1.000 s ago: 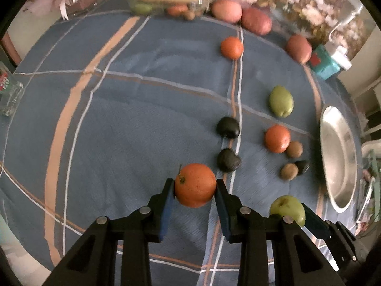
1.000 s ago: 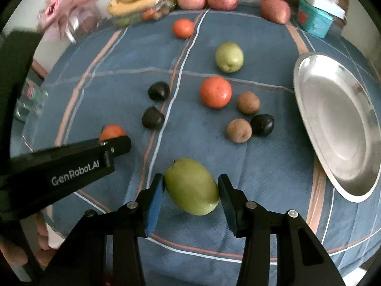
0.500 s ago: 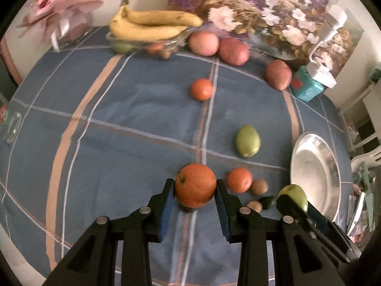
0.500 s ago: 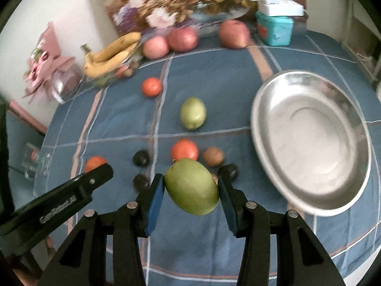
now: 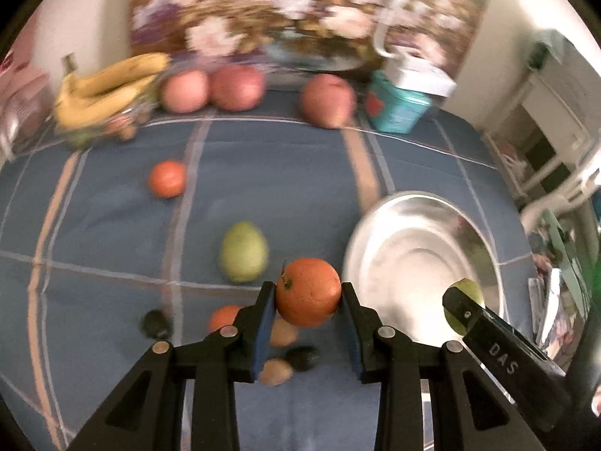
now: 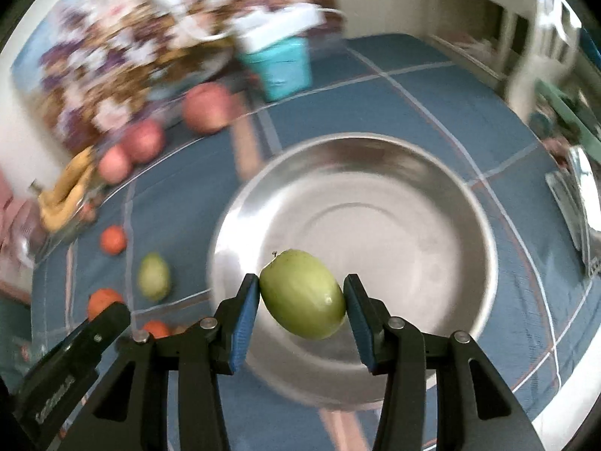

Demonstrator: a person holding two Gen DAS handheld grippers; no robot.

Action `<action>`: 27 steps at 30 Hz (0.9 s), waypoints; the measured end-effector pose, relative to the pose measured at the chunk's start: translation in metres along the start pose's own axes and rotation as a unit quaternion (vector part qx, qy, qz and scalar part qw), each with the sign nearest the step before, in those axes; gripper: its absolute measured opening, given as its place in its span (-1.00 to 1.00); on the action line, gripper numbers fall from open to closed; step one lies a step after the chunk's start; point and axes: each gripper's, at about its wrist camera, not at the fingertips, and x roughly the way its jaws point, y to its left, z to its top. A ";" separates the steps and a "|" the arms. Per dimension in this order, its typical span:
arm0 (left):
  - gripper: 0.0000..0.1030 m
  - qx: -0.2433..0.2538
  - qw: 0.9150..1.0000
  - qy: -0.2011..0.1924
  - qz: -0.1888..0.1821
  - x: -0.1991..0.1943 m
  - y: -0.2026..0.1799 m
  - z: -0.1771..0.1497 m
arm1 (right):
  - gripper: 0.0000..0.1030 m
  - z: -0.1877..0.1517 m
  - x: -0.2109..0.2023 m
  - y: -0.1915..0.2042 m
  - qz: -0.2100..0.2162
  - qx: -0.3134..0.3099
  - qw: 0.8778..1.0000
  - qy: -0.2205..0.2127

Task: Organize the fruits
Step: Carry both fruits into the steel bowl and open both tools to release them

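Gripping a green fruit [image 6: 302, 293], the right gripper [image 6: 302, 300] is seen with its blue pads pressed against the two long ends, so the fruit's long axis runs across the jaws, slightly tilted, stem end toward the left pad. The fruit is held in the air directly over the steel bowl [image 6: 450, 195], whose rim encloses it on every side in the right wrist view; from the jaws the bowl lies straight below and ahead. A release here is judged likely to land the fruit inside, though it may roll on the curved metal.

An orange [image 5: 308, 291] is pinched between the pads of the left gripper [image 5: 308, 300], stem toward the left pad, also clear of the cloth. The bowl [image 5: 484, 248] lies to the right of these jaws and a little beyond, so the left hand is judged the farther of the two from the drop point; the right gripper's finger, with the green fruit peeping behind it, is seen at the bowl's near right rim.

Just below the orange, on the blue checked tablecloth [image 5: 281, 173], small brown and dark fruits [image 5: 285, 360] lie close together near the cloth's front edge. Farther out a second green fruit [image 5: 244, 251] rests left of the bowl, then a lone small orange [image 5: 167, 178]. Along the cloth's far edge red apples [image 5: 210, 88], bananas [image 5: 109, 86] toward the far left corner and a teal box [image 5: 398, 109] are ranged, all blurred.
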 end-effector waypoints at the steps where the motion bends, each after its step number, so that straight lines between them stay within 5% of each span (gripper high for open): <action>1: -0.30 0.008 1.000 0.000 -0.004 0.003 -0.007 0.000 | -0.07 0.004 0.002 -0.009 -0.005 0.013 1.000 0.001; 11: -0.30 0.092 0.995 0.000 -0.030 0.046 -0.072 -0.006 | -0.07 0.019 0.020 -0.074 -0.046 0.083 0.995 0.010; 17: -0.27 0.103 0.994 0.011 -0.031 0.055 -0.080 -0.011 | -0.06 0.019 0.027 -0.085 -0.044 0.092 0.995 0.022; 21: 0.00 0.103 0.994 0.010 -0.032 0.050 -0.078 -0.013 | -0.06 0.020 0.027 -0.085 -0.048 0.091 0.994 0.023; 27: 0.09 0.080 0.996 0.007 -0.044 0.035 -0.065 -0.013 | -0.06 0.019 0.023 -0.081 -0.052 0.077 0.995 0.023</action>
